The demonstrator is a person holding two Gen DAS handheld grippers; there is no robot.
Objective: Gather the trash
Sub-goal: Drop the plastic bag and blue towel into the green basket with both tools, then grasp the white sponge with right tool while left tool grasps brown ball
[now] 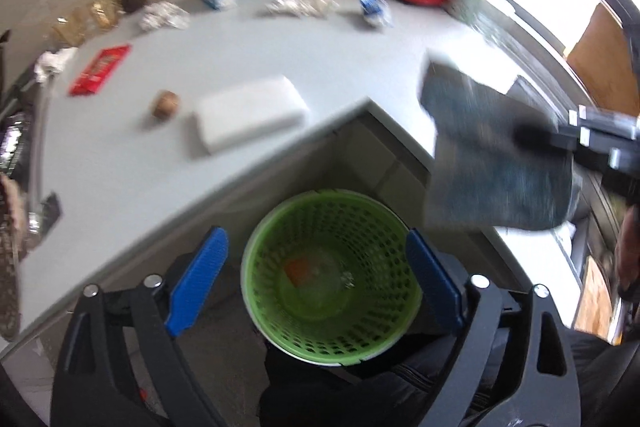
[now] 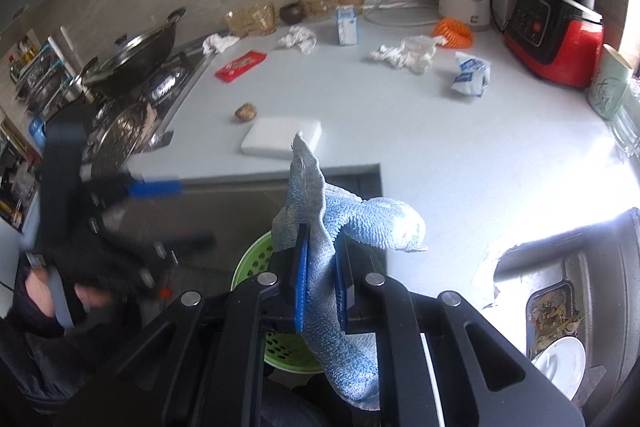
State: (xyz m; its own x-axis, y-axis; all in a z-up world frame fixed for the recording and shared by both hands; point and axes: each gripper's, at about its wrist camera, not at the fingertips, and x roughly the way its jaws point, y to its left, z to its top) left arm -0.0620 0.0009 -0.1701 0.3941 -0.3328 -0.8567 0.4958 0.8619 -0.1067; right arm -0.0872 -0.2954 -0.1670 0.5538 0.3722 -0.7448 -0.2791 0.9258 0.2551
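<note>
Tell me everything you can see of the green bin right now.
The green bin is a round plastic basket with perforated walls and a pale rim, standing upright on the floor below the counter edge. An orange scrap and something clear lie at its bottom. The open left tool hangs above it, not touching.

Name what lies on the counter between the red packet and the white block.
A small brown lump sits between the red packet and the white block, with bare counter around it. Both wrist views show it, the right one sharper.
</note>
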